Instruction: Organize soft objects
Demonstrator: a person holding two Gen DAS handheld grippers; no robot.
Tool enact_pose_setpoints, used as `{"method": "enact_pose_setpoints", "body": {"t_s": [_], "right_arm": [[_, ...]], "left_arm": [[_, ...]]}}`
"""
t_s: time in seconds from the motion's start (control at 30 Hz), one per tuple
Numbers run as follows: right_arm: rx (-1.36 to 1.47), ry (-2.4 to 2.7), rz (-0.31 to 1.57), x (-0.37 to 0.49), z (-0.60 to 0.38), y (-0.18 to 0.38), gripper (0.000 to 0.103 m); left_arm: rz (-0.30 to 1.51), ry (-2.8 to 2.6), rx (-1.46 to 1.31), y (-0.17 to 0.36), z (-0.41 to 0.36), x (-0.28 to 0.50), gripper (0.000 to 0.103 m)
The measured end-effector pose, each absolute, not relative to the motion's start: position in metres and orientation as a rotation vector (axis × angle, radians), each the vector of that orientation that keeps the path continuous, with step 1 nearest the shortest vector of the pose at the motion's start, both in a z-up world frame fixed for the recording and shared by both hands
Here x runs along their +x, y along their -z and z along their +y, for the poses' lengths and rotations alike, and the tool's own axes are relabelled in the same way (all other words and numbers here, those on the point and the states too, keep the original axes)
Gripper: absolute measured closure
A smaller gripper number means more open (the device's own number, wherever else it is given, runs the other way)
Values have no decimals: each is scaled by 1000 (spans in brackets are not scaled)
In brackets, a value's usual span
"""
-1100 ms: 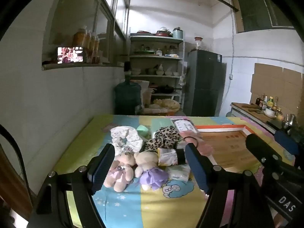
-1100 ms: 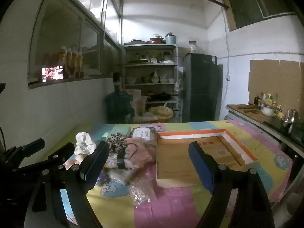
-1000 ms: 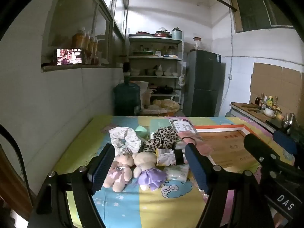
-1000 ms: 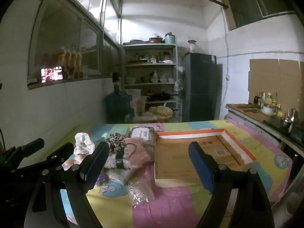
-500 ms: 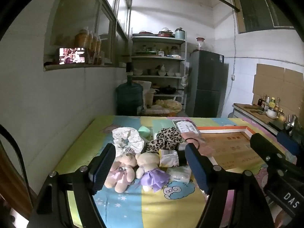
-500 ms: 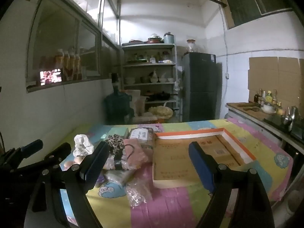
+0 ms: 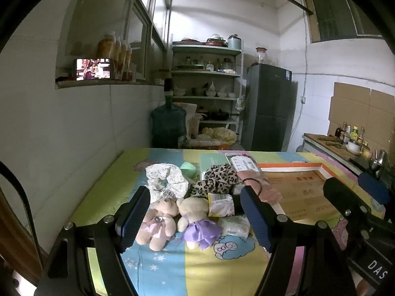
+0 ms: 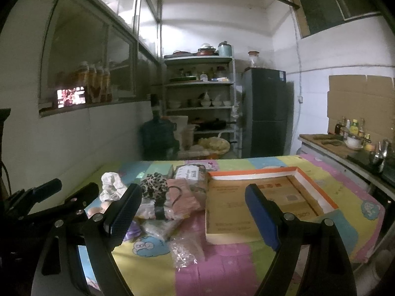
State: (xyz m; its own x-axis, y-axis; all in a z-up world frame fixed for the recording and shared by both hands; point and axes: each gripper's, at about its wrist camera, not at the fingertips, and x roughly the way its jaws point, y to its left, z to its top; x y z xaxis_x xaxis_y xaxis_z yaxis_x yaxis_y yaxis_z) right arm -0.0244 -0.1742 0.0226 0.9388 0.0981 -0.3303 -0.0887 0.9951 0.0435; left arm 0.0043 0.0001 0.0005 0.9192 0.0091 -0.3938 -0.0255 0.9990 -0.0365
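left gripper (image 7: 195, 213): spread, empty, above two teddy bears (image 7: 180, 218) | right gripper (image 8: 190, 212): spread, empty | cardboard box (image 8: 261, 202): empty on worktop (image 8: 222, 268)

Home kitchen: fridge (image 7: 269, 106) standing by shelves (image 7: 206, 74) w/ pots & bowls, water jug (image 7: 168, 125) sitting below, counter (image 8: 345, 148) holding condiment bottles.

White-tiled walls (image 7: 74, 133), grey metal shelf rack w/ crockery (image 7: 207, 83) at back, dark tall fridge (image 7: 269, 106) beside it, blue water jug (image 7: 168, 125) on floor, high window (image 7: 340, 17) top right. Dim light.
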Motion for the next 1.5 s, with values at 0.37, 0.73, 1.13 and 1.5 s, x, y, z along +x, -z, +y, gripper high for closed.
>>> {"method": "enact_pose_setpoints", "body": {"t_s": [0.37,0.73,1.13,1.5], "right_arm": [[34,-101,346,-21,-175,-19,16],[37,-117,343,-19,-172,-12,16],[46,-132,341,-21,-171,-12,16],[49,-151,343,-20,-170,-11,16]], "left_arm": [[403,-15,-40,1,0,5,27],[401,-16,-41,2,1,6,27],[402,-15,-41,3,0,6,27],[401,-17,-42,3,0,6,27]]}}
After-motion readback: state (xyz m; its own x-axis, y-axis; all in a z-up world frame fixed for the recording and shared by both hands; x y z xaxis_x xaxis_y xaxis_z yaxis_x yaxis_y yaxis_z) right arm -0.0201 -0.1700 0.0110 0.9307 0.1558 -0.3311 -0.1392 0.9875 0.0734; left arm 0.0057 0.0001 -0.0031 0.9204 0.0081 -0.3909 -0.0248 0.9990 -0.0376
